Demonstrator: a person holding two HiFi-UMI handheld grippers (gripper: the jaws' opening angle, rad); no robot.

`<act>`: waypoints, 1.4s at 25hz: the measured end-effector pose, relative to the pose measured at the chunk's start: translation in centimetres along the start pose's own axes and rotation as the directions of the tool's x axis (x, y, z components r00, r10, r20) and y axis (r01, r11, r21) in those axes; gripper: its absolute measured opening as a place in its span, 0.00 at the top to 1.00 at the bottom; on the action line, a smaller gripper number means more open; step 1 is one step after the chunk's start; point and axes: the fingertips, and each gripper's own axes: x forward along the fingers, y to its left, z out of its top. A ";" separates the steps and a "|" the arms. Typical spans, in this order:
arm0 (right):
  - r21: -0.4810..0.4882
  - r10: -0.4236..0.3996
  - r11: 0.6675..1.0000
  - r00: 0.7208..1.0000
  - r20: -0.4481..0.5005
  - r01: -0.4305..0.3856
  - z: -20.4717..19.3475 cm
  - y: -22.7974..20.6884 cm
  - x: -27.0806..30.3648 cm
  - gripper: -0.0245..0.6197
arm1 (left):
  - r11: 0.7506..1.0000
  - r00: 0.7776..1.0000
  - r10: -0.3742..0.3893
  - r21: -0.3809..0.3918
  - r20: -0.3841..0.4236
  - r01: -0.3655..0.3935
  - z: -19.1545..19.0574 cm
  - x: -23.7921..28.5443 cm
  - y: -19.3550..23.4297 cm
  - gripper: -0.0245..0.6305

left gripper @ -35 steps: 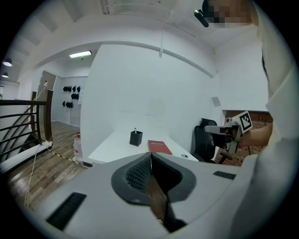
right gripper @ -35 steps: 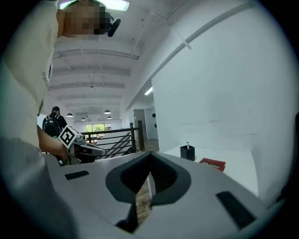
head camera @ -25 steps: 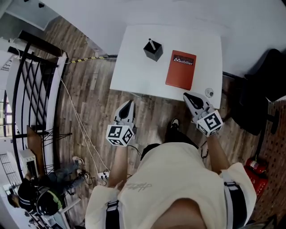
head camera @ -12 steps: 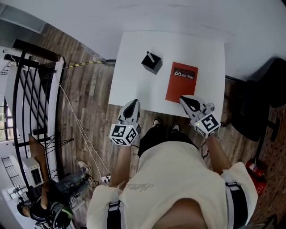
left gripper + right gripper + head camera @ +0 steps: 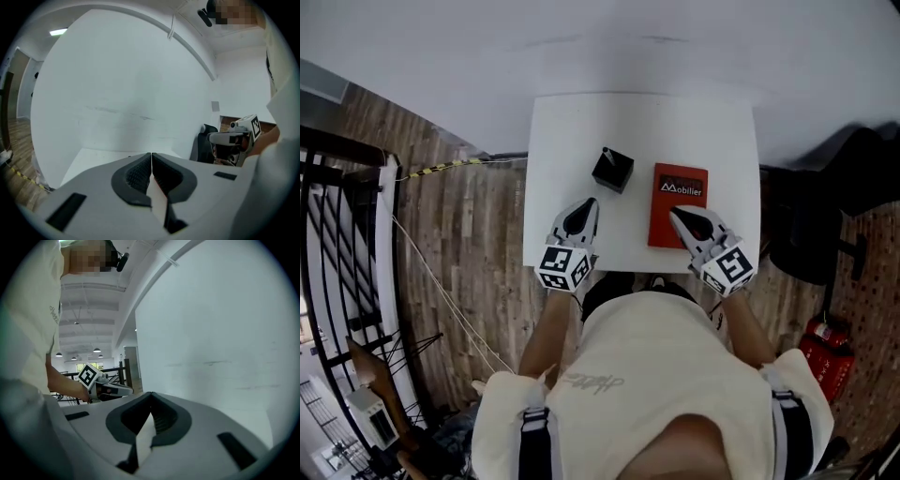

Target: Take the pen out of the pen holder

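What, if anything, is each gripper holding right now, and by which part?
Nothing is held. The left gripper and right gripper are both shut and empty; the pen holder stands untouched on the table.

Black pen holder stands beside red book.

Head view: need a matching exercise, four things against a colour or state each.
Things:
1 pen holder
2 book
3 table
4 left gripper

Colour or state:
a red
b shut, nothing between the jaws
c white, the holder and book on it
d black

Pairs: 1-d, 2-a, 3-c, 4-b
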 end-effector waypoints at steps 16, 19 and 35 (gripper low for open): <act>0.012 -0.168 0.986 0.986 -0.006 0.168 1.0 1.1 3.1 0.95 | 0.985 0.974 -0.173 -0.044 -0.147 0.168 -2.8 8.3 4.1 0.93; 0.032 -0.162 0.986 0.987 -0.011 0.162 0.4 0.3 2.9 0.95 | 0.989 0.973 -0.146 -0.053 -0.181 0.138 -3.6 9.4 5.1 0.93; 0.100 -0.145 0.984 0.989 -0.023 0.147 -1.7 -3.7 1.9 0.95 | 0.992 0.940 -0.114 0.011 -0.322 0.124 -6.5 13.8 5.9 0.75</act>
